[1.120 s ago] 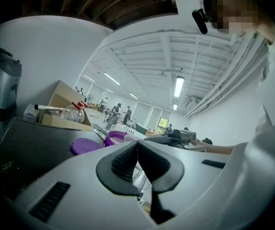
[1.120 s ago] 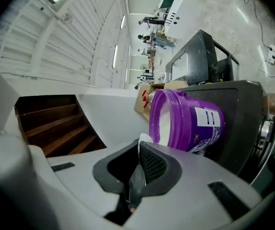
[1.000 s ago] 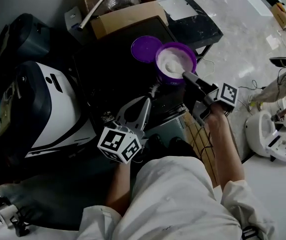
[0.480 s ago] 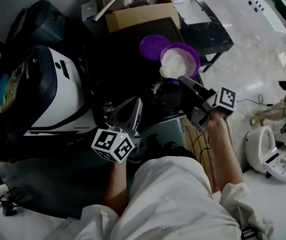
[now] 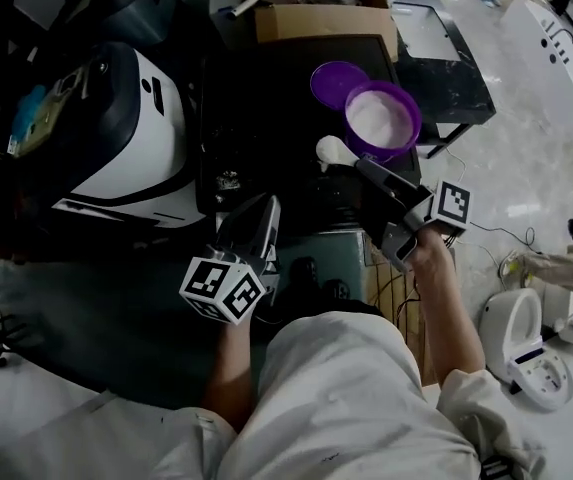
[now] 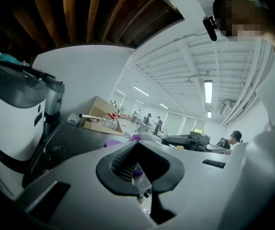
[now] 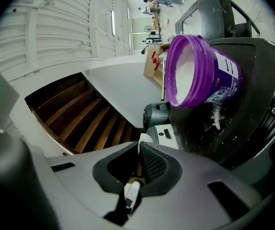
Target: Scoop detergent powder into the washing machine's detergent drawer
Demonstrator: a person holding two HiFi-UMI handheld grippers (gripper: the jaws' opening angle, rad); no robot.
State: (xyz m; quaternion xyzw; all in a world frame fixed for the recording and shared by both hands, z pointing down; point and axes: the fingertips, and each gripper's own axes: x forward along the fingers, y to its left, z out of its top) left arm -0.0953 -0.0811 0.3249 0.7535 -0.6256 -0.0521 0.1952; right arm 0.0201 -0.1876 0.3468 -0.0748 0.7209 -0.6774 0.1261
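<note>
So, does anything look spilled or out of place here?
Yes. White powder is scattered on the dark top right beside the purple tub. It lies outside the tub, so it looks spilled.

The black worktop carries an open purple tub of white powder just past the fingers of the right gripper, its purple lid beyond, a cardboard box farthest, and spilled powder specks just ahead of the left gripper.

tub: on the surface, right
lid: just beside the tub's left
scoop: before the tub
box: behind the lid
</note>
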